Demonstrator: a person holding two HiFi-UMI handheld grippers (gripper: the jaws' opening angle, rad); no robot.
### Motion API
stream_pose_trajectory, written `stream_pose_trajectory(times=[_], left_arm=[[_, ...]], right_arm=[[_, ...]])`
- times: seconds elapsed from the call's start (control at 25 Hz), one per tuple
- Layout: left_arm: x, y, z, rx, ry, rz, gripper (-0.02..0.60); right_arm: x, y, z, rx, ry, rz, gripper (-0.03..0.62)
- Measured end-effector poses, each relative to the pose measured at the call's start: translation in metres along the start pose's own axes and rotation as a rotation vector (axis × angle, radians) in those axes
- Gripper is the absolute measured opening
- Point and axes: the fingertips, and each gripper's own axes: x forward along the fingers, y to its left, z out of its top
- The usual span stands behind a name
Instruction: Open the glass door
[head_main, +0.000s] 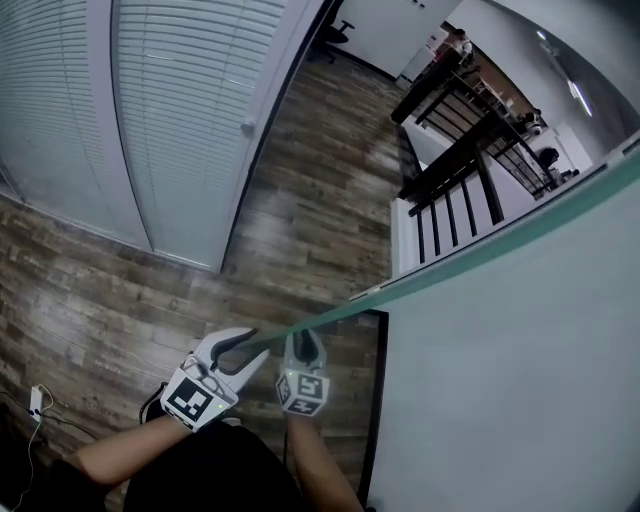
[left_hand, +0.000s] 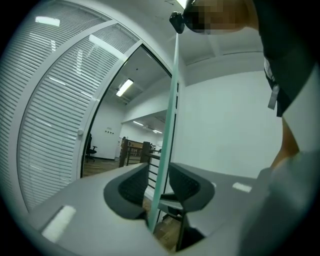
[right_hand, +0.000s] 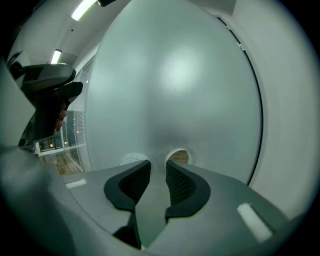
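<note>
Notably, left gripper (left_hand: 159, 176) straddled the near edge of the glass door (head_main: 520, 360), jaws apart, unclamped. Right gripper (right_hand: 158, 172), jaws apart, rested its tips on the door's face. Risk: either could slip off the smooth glass once it swung.

I see: railing (head_main: 452, 166) black, slatted | floor (head_main: 310, 205) wood planks, left of railing | blinds (head_main: 190, 90) closed, well left of railing | chair (head_main: 337, 30) beyond railing | plug (head_main: 35, 400) far from railing, on floor

Frosted glass door (head_main: 520, 350) with a thin, pale green edge, standing upright and ajar. Its free edge runs vertically between the jaws of the left gripper (left_hand: 159, 176). Its broad frosted face fills the space just ahead of the right gripper (right_hand: 157, 175).
</note>
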Motion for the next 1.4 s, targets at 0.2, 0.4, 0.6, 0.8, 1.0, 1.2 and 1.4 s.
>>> stream_pose_trajectory(times=[0.2, 0.4, 0.6, 0.8, 1.0, 1.2, 1.4], left_arm=[[0.01, -0.041, -0.007, 0.015, 0.012, -0.056, 0.156], [0.012, -0.069, -0.01, 0.035, 0.013, -0.117, 0.058], [0.01, -0.087, -0.002, 0.056, 0.029, -0.17, 0.049], [0.004, -0.109, -0.007, 0.056, 0.033, -0.214, 0.049], [0.002, -0.132, -0.01, 0.045, 0.023, -0.246, 0.051], [-0.004, -0.151, -0.01, 0.063, 0.024, -0.292, 0.055], [-0.002, -0.174, -0.011, 0.067, 0.027, -0.337, 0.058]], right_arm=[[-0.029, -0.008, -0.014, 0.026, -0.004, -0.033, 0.101], [-0.051, -0.011, -0.024, 0.034, -0.005, -0.06, 0.1], [-0.07, -0.011, -0.017, 0.03, -0.014, -0.073, 0.099], [-0.092, -0.012, -0.028, -0.03, -0.006, -0.079, 0.098], [-0.128, -0.03, -0.038, -0.019, -0.02, -0.107, 0.118], [-0.172, -0.029, -0.041, -0.007, -0.08, -0.116, 0.118], [-0.211, -0.02, -0.034, -0.035, -0.159, -0.102, 0.133]])
